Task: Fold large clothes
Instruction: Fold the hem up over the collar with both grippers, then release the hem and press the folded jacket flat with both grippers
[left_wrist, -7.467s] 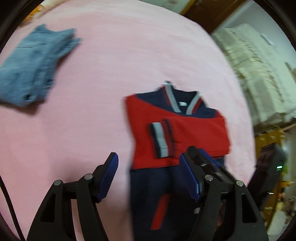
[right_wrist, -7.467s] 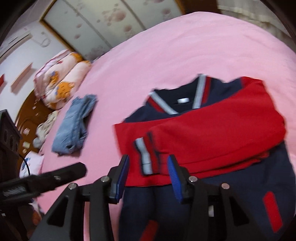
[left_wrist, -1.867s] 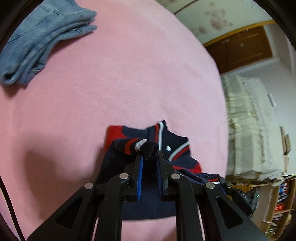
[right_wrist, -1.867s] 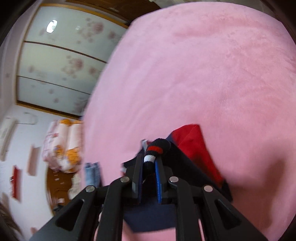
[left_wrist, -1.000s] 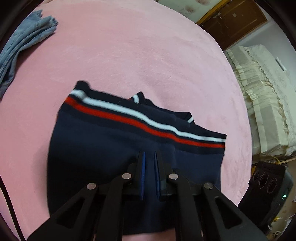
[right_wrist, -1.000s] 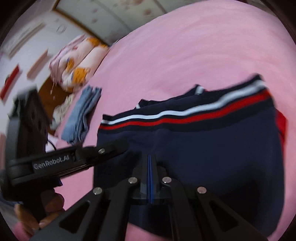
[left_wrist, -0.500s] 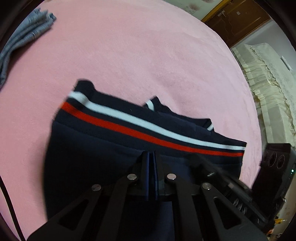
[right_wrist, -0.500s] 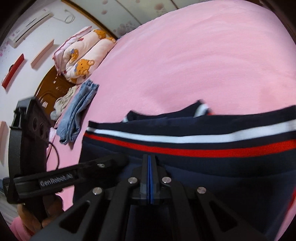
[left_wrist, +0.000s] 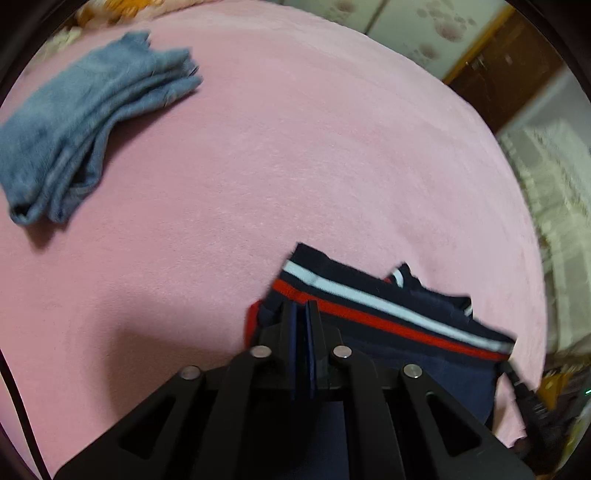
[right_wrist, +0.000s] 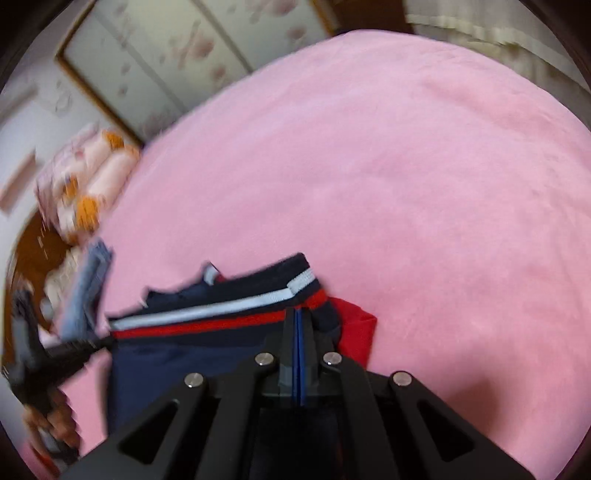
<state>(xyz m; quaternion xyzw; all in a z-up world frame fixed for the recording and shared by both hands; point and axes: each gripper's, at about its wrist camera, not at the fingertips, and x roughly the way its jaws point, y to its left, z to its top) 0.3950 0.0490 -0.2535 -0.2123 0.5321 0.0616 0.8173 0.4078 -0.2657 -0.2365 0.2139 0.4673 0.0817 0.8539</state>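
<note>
A navy jacket (left_wrist: 413, 354) with a red and white striped hem lies folded on the pink bed (left_wrist: 295, 166); it also shows in the right wrist view (right_wrist: 192, 354). My left gripper (left_wrist: 302, 314) is shut, its jaws over the jacket's left corner near the hem. My right gripper (right_wrist: 299, 321) is shut, its jaws over the right corner beside a red flap (right_wrist: 354, 332). Whether either still pinches cloth is hidden by the jaws. The left gripper (right_wrist: 62, 354) shows blurred in the right wrist view.
Folded blue jeans (left_wrist: 81, 125) lie at the far left of the bed. Patterned pillows (right_wrist: 85, 188) sit at the bed's far corner. A cream lace cover (left_wrist: 550, 206) and a dark device stand off the right edge.
Both grippers have pulled back and tilted up; the jacket's striped hem now sits lower and smaller in both views, the jeans are back in full view.
</note>
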